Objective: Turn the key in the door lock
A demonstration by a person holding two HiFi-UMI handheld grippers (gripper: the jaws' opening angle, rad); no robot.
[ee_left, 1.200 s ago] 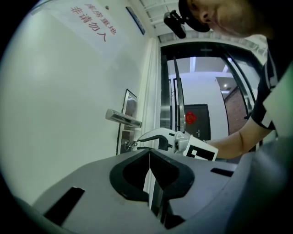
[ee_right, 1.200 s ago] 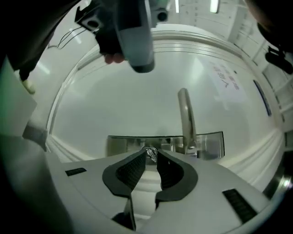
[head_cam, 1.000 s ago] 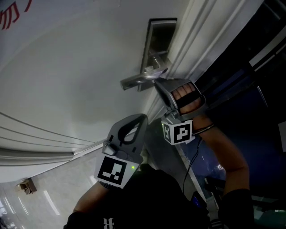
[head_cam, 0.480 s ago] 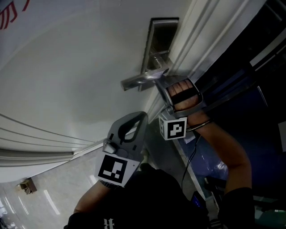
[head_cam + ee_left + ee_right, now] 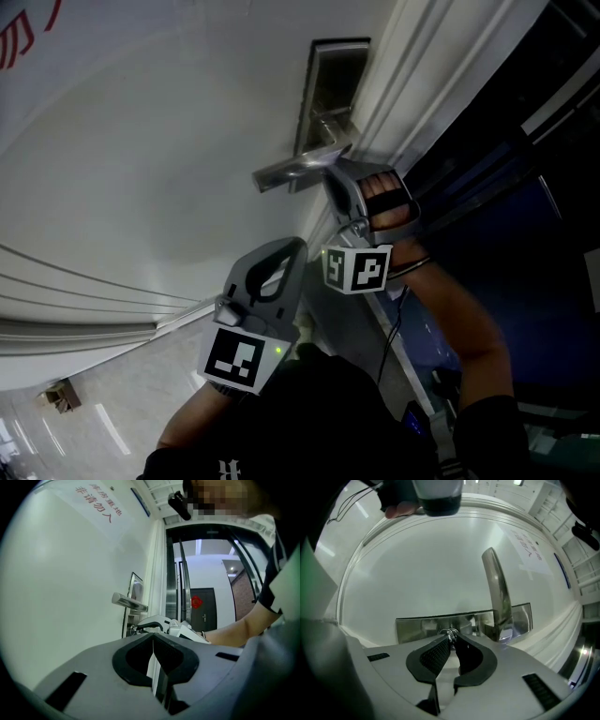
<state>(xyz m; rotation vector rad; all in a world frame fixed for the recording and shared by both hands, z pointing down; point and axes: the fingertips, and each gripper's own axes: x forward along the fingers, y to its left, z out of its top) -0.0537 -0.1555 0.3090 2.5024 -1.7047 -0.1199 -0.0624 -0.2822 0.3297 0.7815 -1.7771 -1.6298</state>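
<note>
Head view: a white door (image 5: 141,141) fills the left and far side of the scene, with a dark opening along its right edge.
Lock plate (image 5: 330,84): a tall metal plate set in the door close to that right edge. In the right gripper view it runs across the middle (image 5: 417,626).
Handle (image 5: 289,170): a metal lever that juts from the plate toward the left. It also shows in the left gripper view (image 5: 129,603).
Right hand-held gripper (image 5: 330,176): gripped by a hand (image 5: 386,202), it reaches up to the plate on the near side of the lever. Its jaws are drawn together on the key (image 5: 451,634).
Left hand-held gripper (image 5: 296,246): it hangs nearer and further left, apart from the door fittings. Its jaws (image 5: 153,637) are pressed together with nothing between them.
Key: it stands in the lock plate just beside the base of the lever. Its head and a small ring are pinched between the right jaw tips.
</note>
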